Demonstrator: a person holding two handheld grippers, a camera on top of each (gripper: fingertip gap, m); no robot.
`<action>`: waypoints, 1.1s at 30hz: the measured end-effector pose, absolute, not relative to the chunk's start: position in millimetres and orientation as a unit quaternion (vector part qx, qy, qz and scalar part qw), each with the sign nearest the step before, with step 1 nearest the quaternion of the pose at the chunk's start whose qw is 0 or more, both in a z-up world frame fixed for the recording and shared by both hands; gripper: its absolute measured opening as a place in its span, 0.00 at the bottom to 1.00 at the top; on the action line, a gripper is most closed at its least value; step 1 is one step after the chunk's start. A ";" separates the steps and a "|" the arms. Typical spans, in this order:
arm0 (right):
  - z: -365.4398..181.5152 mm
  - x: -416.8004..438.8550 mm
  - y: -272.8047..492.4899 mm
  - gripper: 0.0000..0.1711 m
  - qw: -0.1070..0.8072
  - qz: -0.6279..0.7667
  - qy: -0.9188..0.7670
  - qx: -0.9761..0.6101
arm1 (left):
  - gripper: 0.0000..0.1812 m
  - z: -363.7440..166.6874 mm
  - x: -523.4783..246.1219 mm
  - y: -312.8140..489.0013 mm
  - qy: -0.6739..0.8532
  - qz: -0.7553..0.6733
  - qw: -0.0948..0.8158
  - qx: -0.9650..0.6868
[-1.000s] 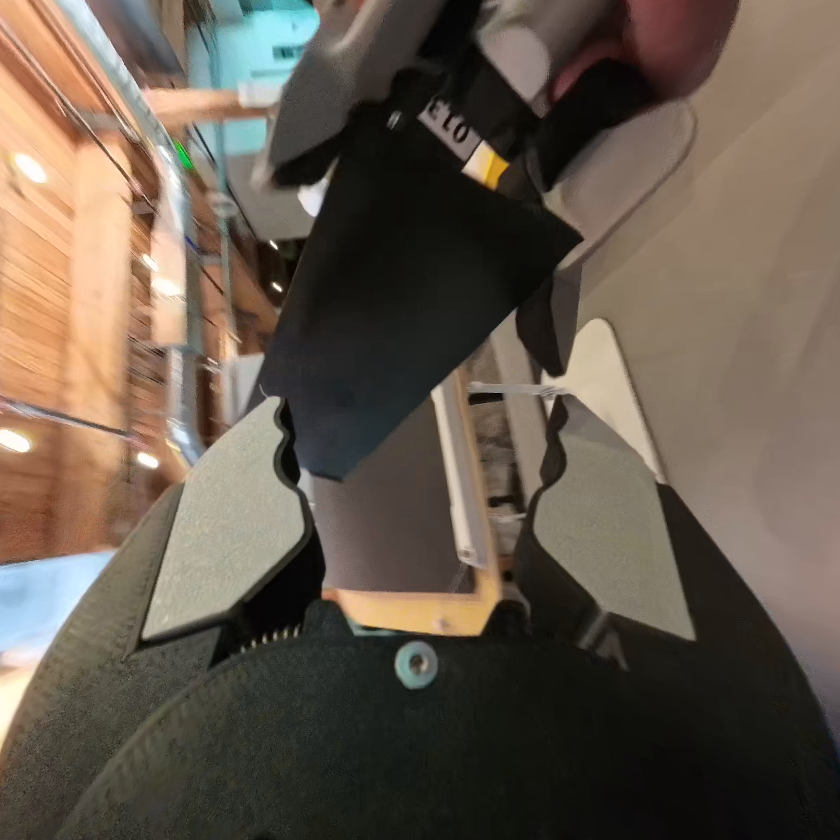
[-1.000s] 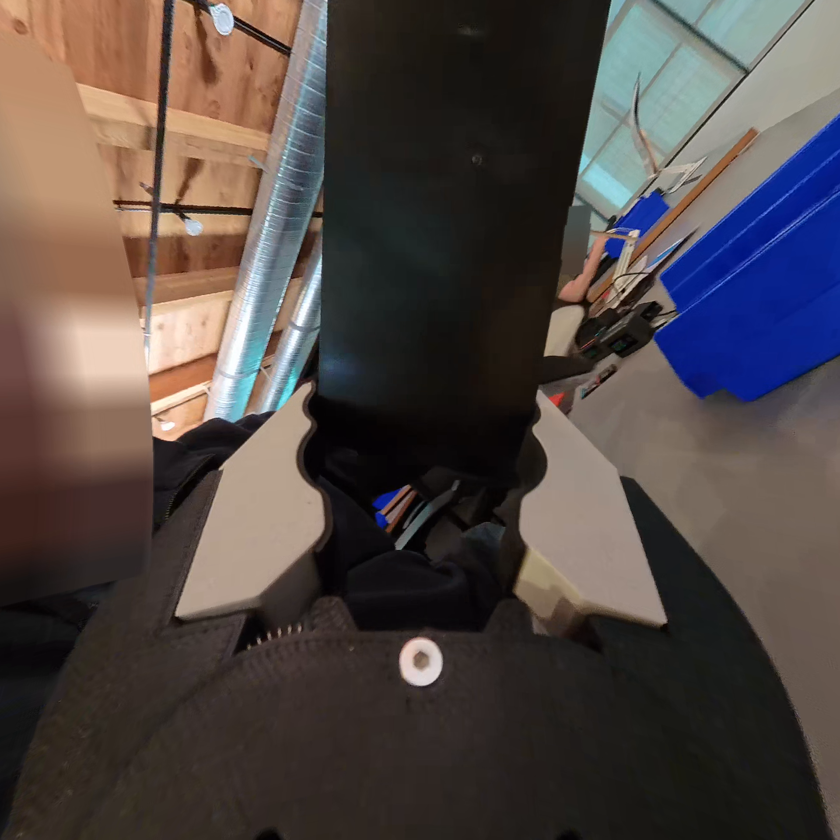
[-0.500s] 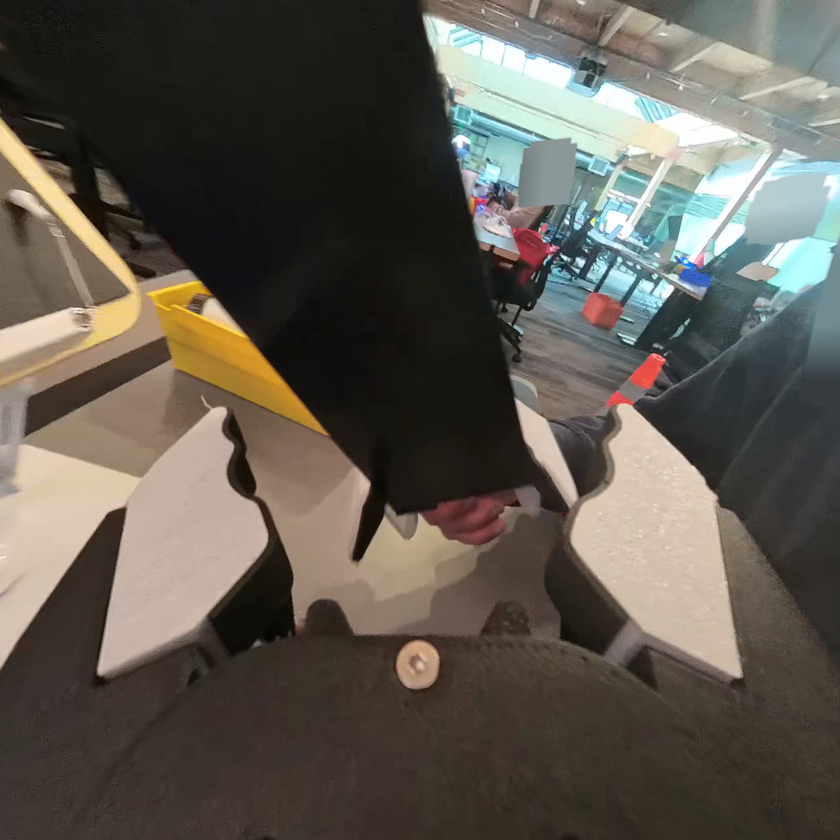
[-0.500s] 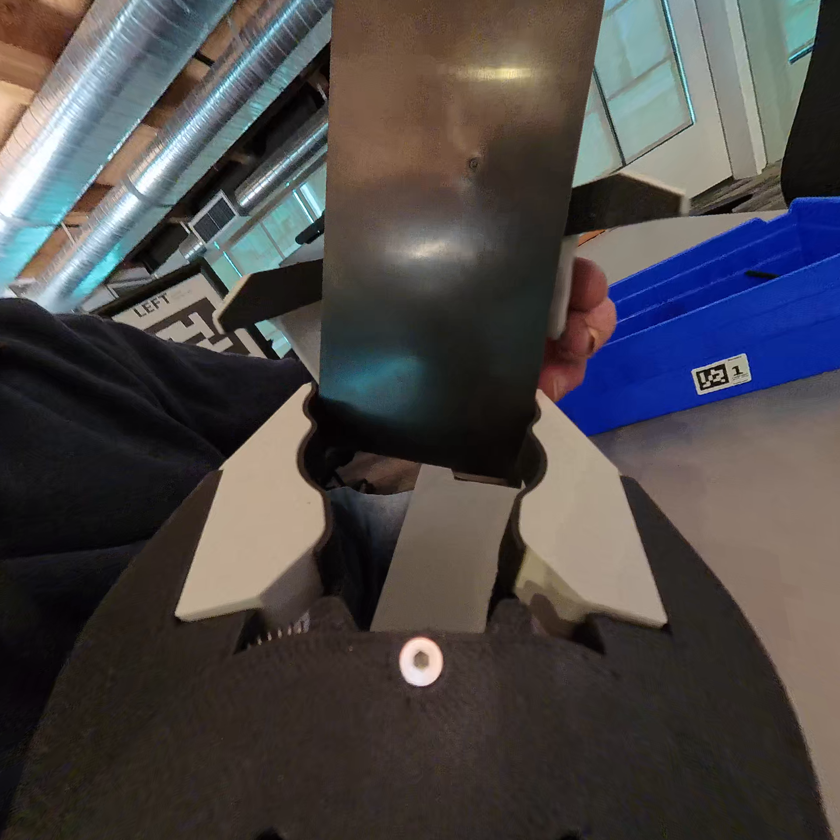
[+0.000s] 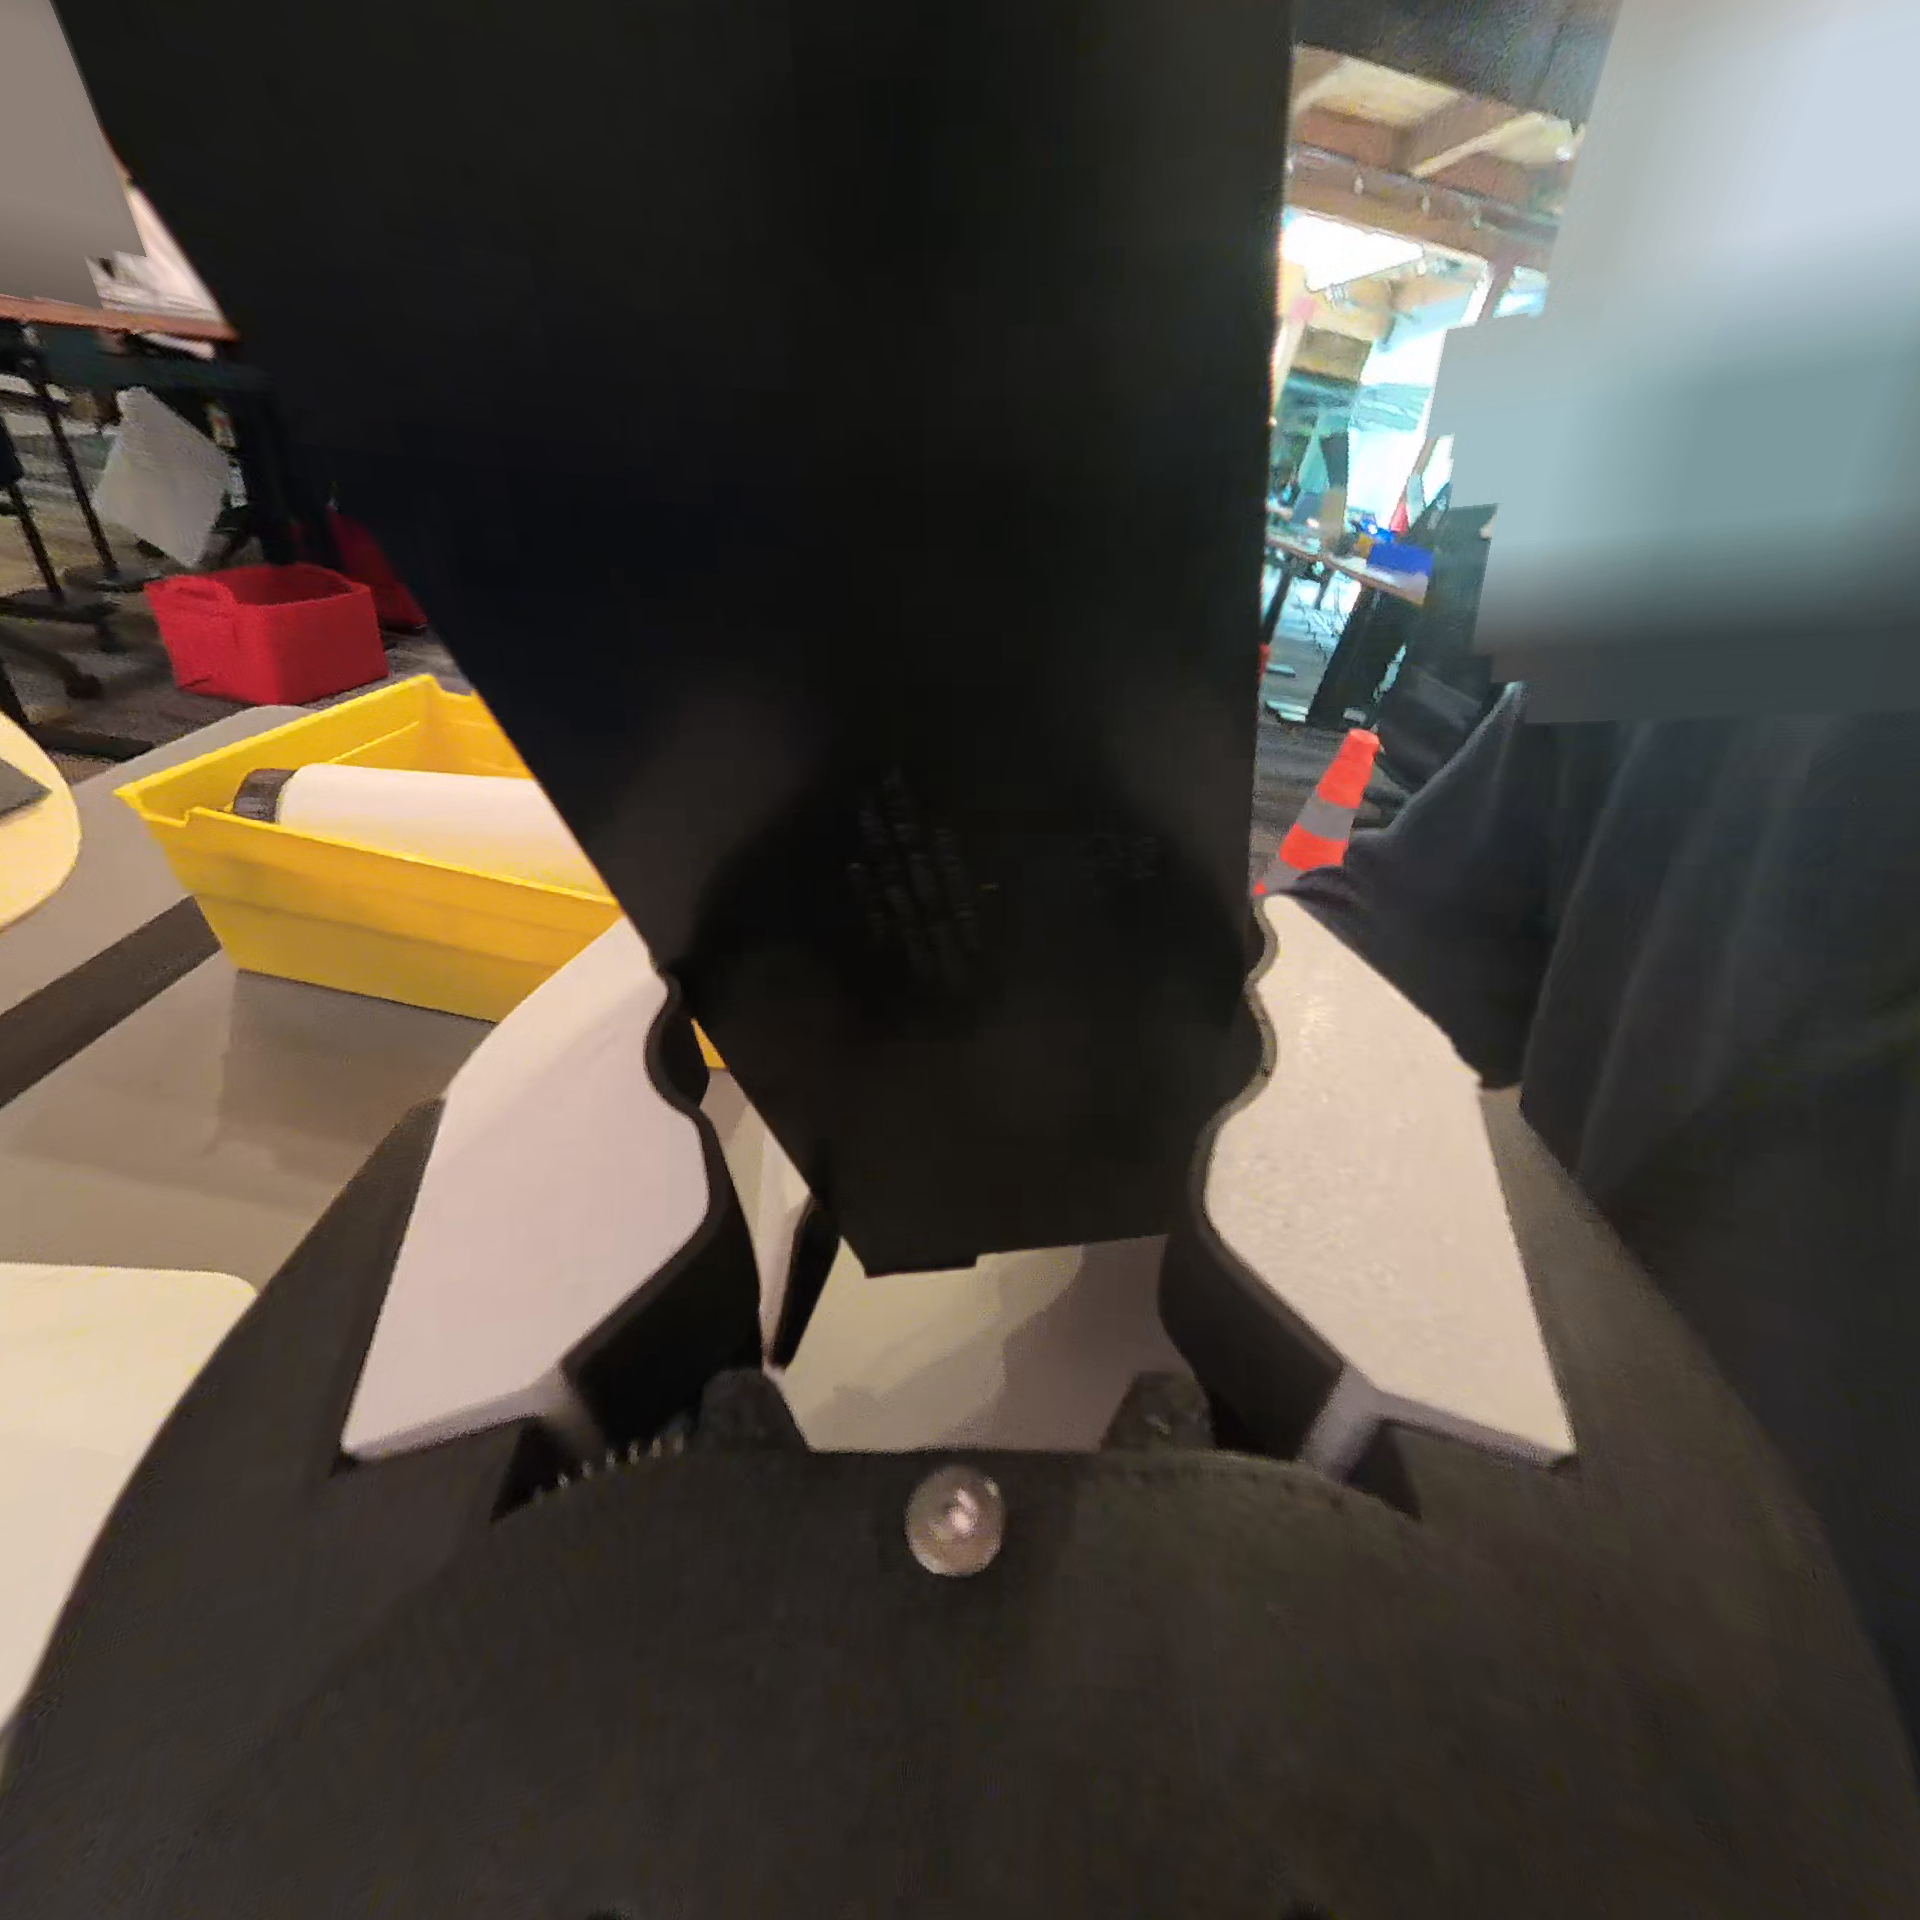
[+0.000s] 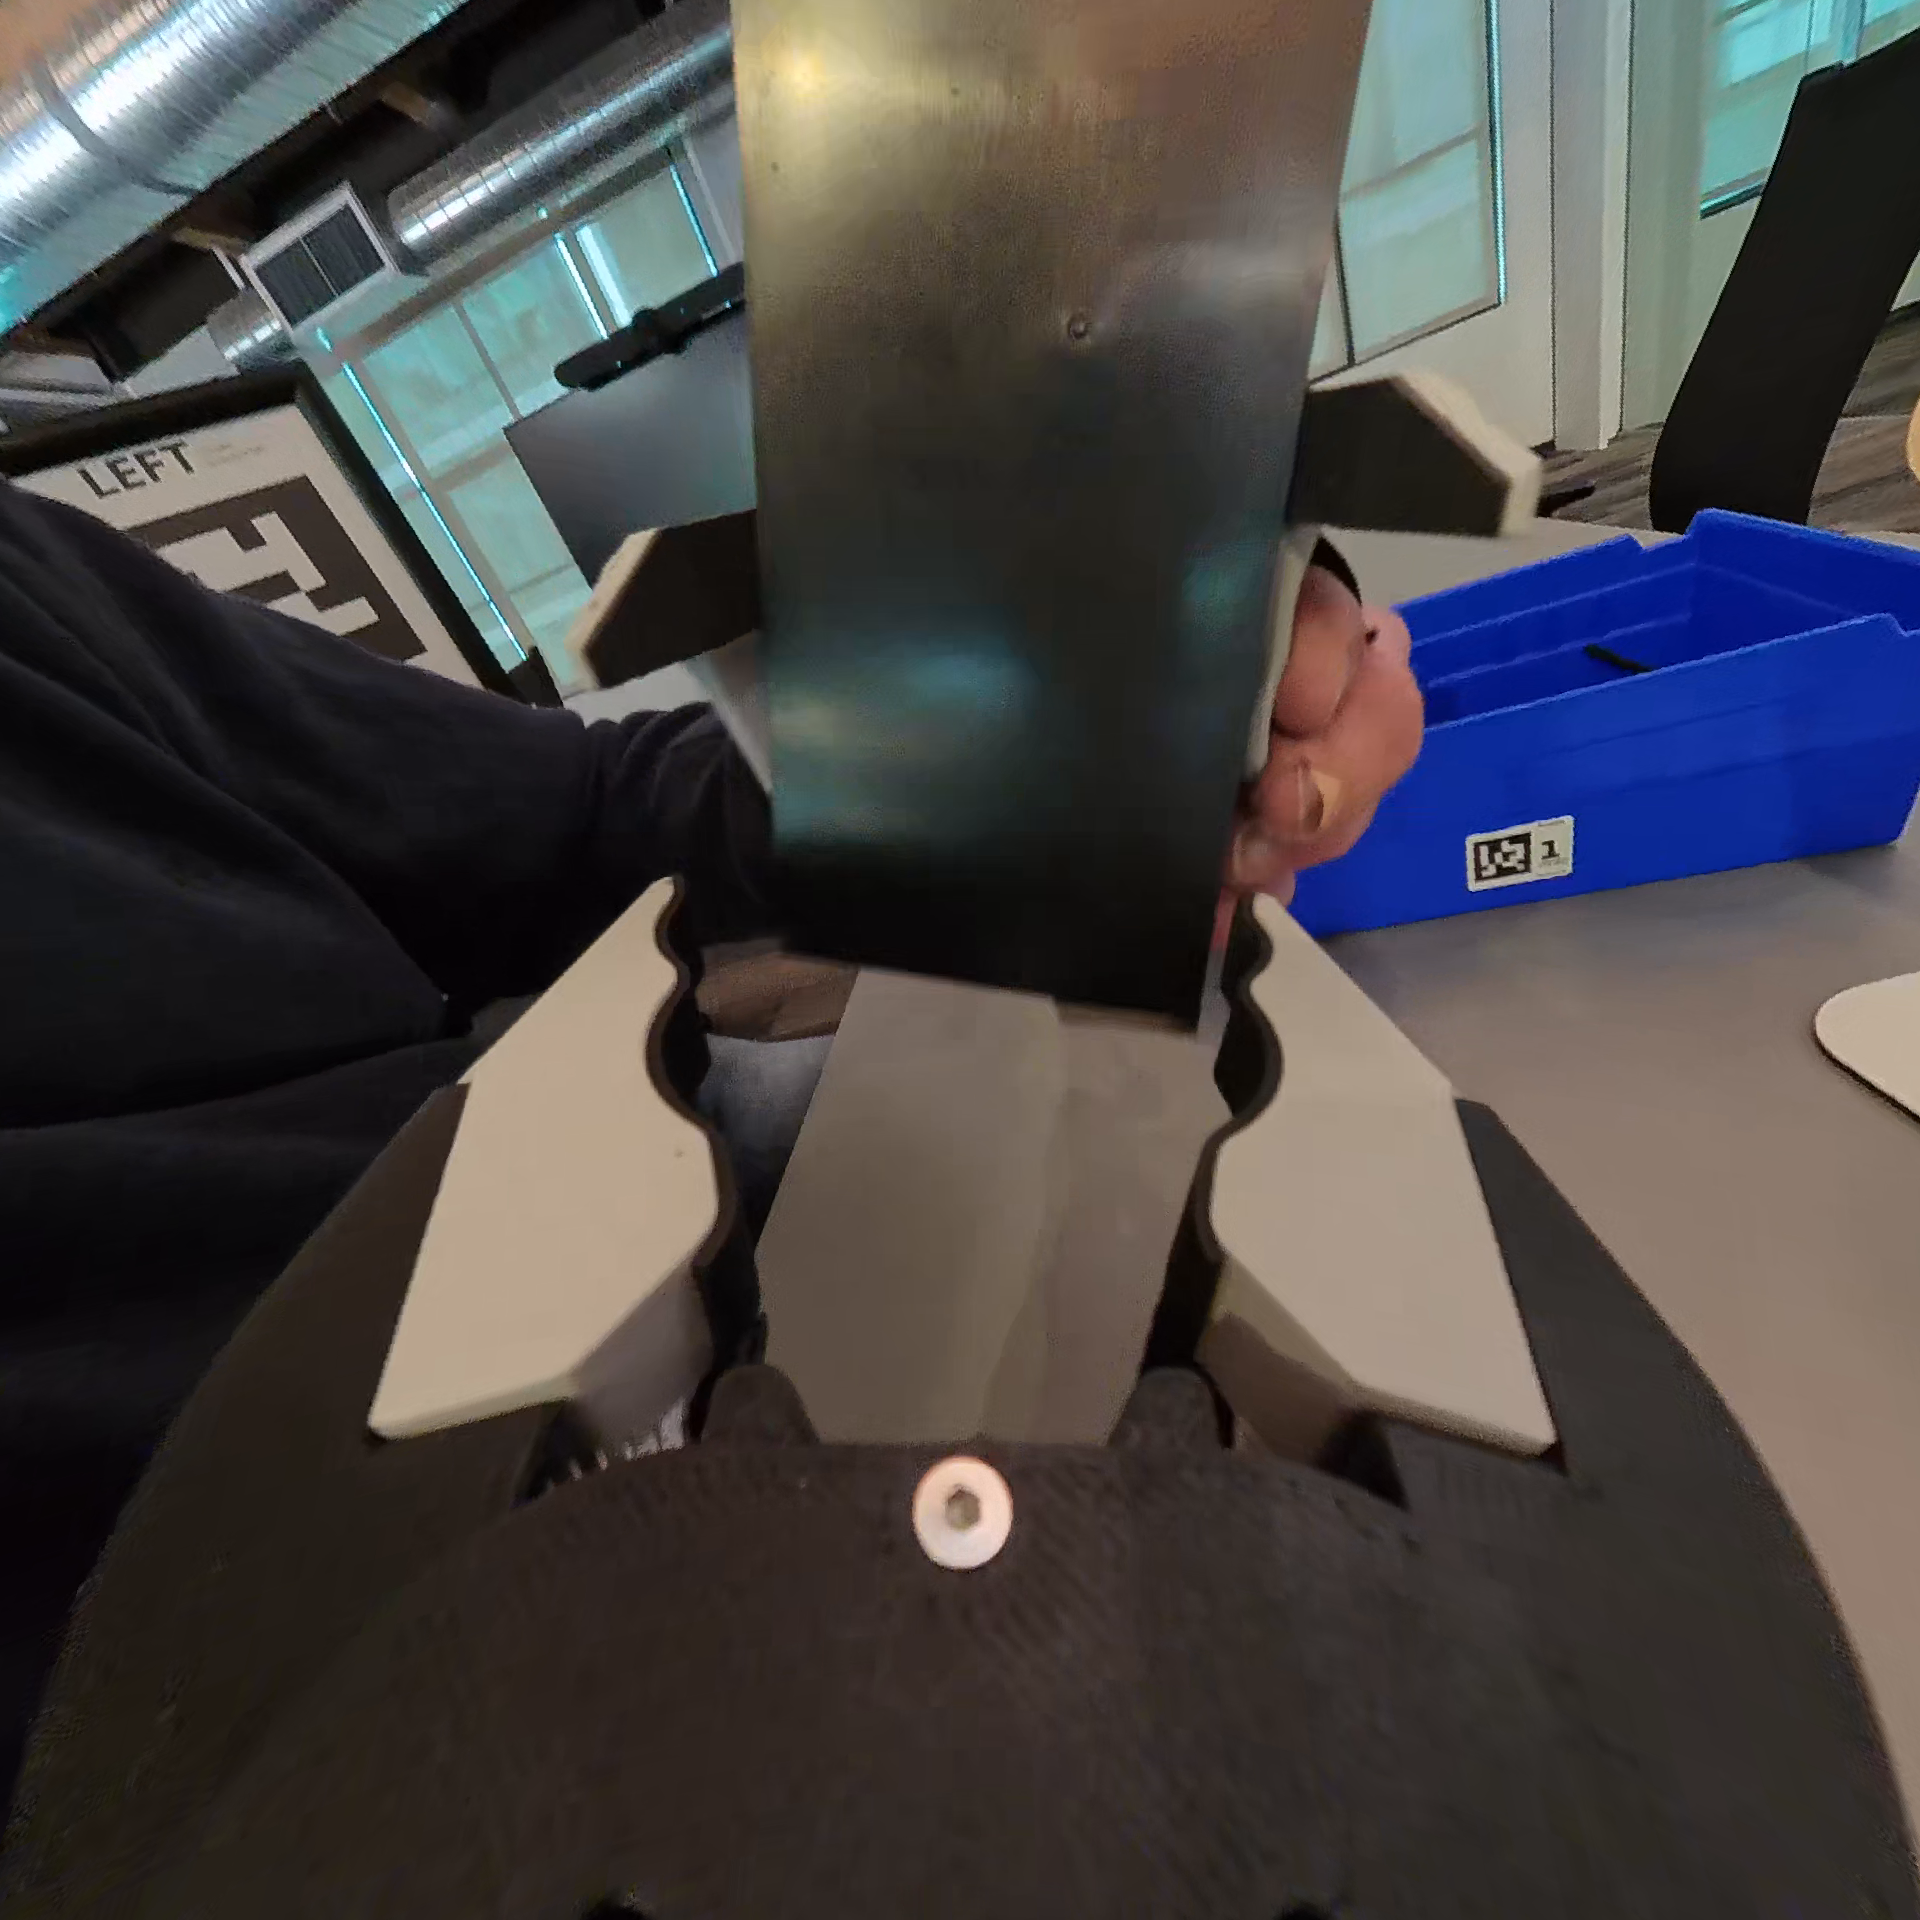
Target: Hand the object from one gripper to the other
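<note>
The object is a flat black slab point(image 5: 831, 520), held upright. In the left wrist view its lower end sits between my left gripper's point(image 5: 956, 997) fingers, which press both of its edges, so the left gripper is shut on it. In the right wrist view the slab point(image 6: 1039, 520) looks glossy, and its near edge hangs just past my right gripper's point(image 6: 956, 966) fingertips. There is a gap on the left side, so the right gripper is open. The left gripper's fingers point(image 6: 1403, 468) show on either side of the slab farther up.
A yellow bin point(image 5: 343, 914) holding a white bottle point(image 5: 416, 810) stands on the grey table to the left, with a red bin point(image 5: 270, 644) and an orange cone point(image 5: 1325, 810) on the floor behind. A blue bin point(image 6: 1662, 748) stands to the right. A person's hand point(image 6: 1340, 707) and dark sleeve point(image 6: 312, 779) are close by. My hands' fingertips stand some 7 cm from each other.
My left gripper has swung round and closed on the slab's free end. My right gripper's jaws have widened and the slab has slipped out to its fingertips.
</note>
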State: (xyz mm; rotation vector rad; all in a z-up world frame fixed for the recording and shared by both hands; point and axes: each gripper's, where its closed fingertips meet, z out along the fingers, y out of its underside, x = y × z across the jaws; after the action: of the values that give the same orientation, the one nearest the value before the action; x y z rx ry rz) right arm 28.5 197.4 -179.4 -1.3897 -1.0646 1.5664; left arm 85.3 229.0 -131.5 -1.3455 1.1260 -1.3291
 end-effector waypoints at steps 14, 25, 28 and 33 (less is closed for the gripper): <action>-73.4 70.5 160.9 0.64 0.411 0.677 -0.533 -0.298 | 0.54 -131.5 52.7 109.5 0.696 -0.612 0.162 -0.340; -87.0 48.9 127.9 0.00 0.373 0.619 -0.654 -0.223 | 0.54 -159.0 68.5 104.0 0.708 -0.617 0.096 -0.328; -83.2 48.2 139.4 0.00 0.392 0.621 -0.631 -0.250 | 0.54 -160.2 74.2 114.5 0.699 -0.622 0.114 -0.334; -71.9 48.4 198.3 0.00 0.473 0.583 -0.541 -0.379 | 0.61 -162.1 79.9 172.0 0.676 -0.515 0.271 -0.452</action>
State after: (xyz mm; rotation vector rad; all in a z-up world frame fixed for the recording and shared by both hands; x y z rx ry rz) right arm 48.4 198.3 -71.9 -0.9280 -1.3243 1.4254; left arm 79.9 172.0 -162.1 -1.2172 1.8213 -1.3875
